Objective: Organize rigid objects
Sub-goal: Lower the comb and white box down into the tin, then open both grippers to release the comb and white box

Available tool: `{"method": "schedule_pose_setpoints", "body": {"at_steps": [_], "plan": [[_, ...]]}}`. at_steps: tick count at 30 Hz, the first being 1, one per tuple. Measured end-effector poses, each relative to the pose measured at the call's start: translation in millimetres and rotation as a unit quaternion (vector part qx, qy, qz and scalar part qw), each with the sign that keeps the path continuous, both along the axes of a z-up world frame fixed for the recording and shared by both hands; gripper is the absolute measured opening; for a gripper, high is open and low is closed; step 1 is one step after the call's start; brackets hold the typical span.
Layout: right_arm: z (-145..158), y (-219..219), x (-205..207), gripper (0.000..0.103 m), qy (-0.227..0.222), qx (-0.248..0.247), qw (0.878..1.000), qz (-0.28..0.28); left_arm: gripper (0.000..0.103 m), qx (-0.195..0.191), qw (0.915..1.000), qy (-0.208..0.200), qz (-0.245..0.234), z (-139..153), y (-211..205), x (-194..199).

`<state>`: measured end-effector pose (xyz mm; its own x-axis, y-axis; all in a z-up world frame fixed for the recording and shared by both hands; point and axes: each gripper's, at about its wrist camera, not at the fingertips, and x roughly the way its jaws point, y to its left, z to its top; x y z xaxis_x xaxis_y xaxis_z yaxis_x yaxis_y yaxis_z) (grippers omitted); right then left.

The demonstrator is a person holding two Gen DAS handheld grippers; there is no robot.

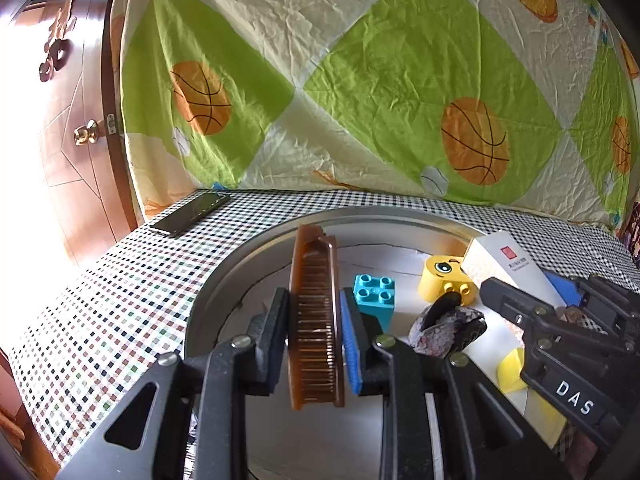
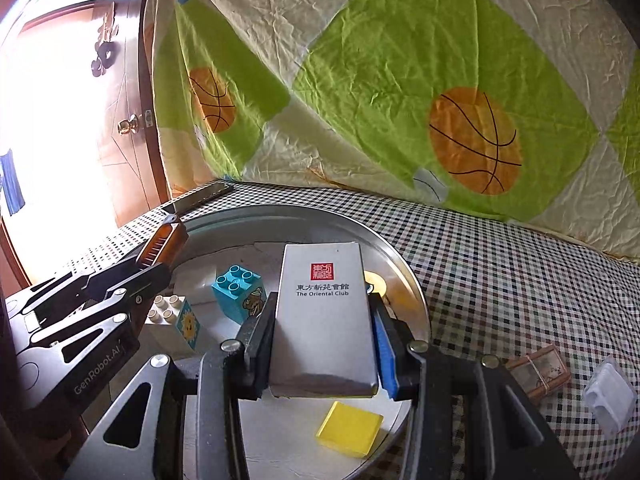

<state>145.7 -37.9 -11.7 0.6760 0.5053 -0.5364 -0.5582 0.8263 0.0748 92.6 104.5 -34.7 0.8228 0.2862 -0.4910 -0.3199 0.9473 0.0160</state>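
Observation:
My left gripper [image 1: 314, 334] is shut on a brown comb [image 1: 316, 320] and holds it upright above the round metal tray [image 1: 240, 264]. My right gripper [image 2: 322, 340] is shut on a white "The Oriental Club" box [image 2: 324, 316] over the same tray [image 2: 400, 264]. The box [image 1: 508, 268] and right gripper show at the right of the left wrist view. The comb [image 2: 162, 242] and left gripper show at the left of the right wrist view. In the tray lie a blue brick [image 1: 374, 294], a yellow face brick [image 1: 444, 278], a dark stone [image 1: 444, 332], a yellow block [image 2: 350, 428] and a white brick [image 2: 176, 318].
A black phone [image 1: 192, 212] lies on the checkered cloth at the back left. A banded brown bundle [image 2: 540, 372] and a clear plastic piece [image 2: 608, 398] lie right of the tray. A basketball-print sheet [image 1: 380, 80] hangs behind. A wooden door [image 1: 76, 132] stands at the left.

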Motion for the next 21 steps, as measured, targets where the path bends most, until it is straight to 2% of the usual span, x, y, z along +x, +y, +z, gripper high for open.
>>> {"method": "schedule_pose_setpoints", "body": {"at_steps": [2, 3, 4, 5, 10, 12, 14, 19, 21], "plan": [[0.1, 0.8, -1.6, 0.045, -0.002, 0.003, 1.000, 0.002, 0.025, 0.004, 1.0000, -0.004, 0.004, 1.7, -0.5, -1.7], [0.5, 0.6, -2.7, 0.049, -0.004, 0.005, 1.000, 0.002, 0.029, 0.006, 1.0000, -0.004, 0.006, 2.4, -0.4, -2.1], [1.0, 0.2, -3.5, 0.052, -0.006, 0.007, 1.000, 0.002, 0.039, 0.007, 0.9999, -0.004, 0.008, 3.0, -0.3, -2.7], [1.3, -0.4, -3.7, 0.059, -0.006, 0.010, 1.000, 0.004, 0.044, 0.006, 0.9999, -0.007, 0.011, 3.6, -0.2, -3.9], [3.6, -7.6, -5.3, 0.069, -0.007, 0.025, 1.000, 0.002, 0.078, 0.014, 0.9994, -0.020, 0.023, 8.7, -2.6, -11.0], [3.9, -13.0, -6.2, 0.074, -0.008, 0.030, 1.000, -0.002, 0.082, 0.015, 0.9994, -0.022, 0.023, 9.7, -4.0, -12.3], [3.9, -19.6, -7.4, 0.075, -0.007, 0.033, 0.999, -0.007, 0.084, 0.013, 0.9994, -0.022, 0.023, 9.7, -5.5, -12.5], [7.1, -41.1, -9.4, 0.080, -0.009, 0.039, 0.999, -0.021, 0.097, 0.009, 0.9992, -0.033, 0.019, 13.0, -15.0, -15.4], [8.7, -51.3, -11.1, 0.081, -0.012, 0.038, 0.999, -0.025, 0.099, 0.009, 0.9993, -0.035, 0.011, 13.9, -24.0, -15.6]]}}
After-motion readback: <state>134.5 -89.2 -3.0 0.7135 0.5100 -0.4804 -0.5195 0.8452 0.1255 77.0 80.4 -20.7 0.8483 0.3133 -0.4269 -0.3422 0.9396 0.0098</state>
